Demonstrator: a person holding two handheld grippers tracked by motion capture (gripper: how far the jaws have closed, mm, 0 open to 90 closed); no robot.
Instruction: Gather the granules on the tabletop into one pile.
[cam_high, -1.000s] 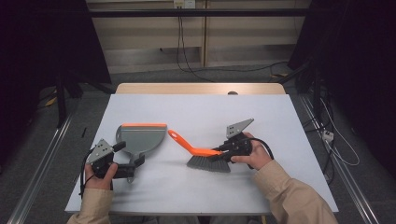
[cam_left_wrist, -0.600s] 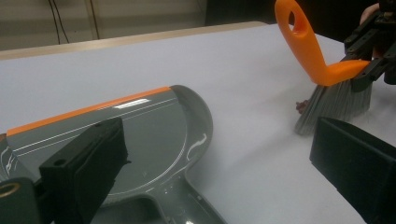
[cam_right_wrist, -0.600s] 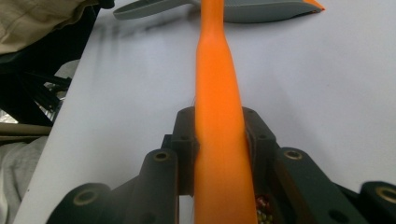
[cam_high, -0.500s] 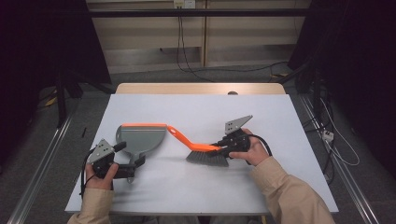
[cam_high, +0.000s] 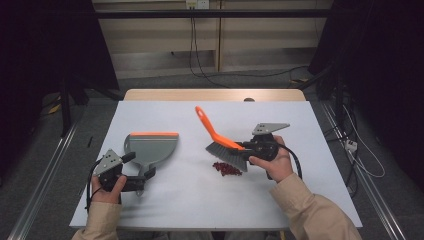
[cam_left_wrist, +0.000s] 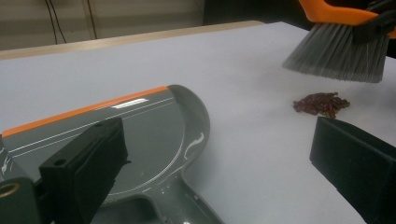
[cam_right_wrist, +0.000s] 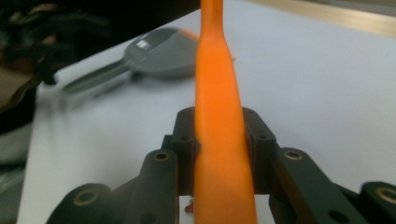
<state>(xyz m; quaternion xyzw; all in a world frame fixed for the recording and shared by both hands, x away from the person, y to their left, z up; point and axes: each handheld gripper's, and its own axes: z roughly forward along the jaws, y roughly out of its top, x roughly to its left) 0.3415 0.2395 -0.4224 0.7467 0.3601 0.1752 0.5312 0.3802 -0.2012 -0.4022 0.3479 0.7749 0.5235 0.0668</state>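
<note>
Orange handle: the brush (cam_high: 220, 142) has an orange handle and grey bristles; its handle slants up and away toward the far side of the table, bristles pointing down just above the surface.
Brush grip: the right tool (cam_high: 250, 148) is clamped on the brush handle; in the right gripper view both black jaws press flat against the orange handle (cam_right_wrist: 219, 135).
Red bits: a small heap of dark red crumbs (cam_high: 226, 168) lies on the table right below the bristles, near the right hand (cam_high: 272, 162); in the left gripper view the heap (cam_left_wrist: 321, 103) sits apart from the bristle tips.
Dustpan: a grey dustpan (cam_high: 150, 149) with an orange front edge lies flat on the table, well left of the crumbs, its stem pointing toward the person.
Left tool: the left tool (cam_high: 142, 176) sits at the dustpan's stem, its jaws spread wide apart; in the left gripper view one jaw stands over the pan, the other over bare table.
Table: a pale blue-white table (cam_high: 200, 210) with a wooden far edge.
</note>
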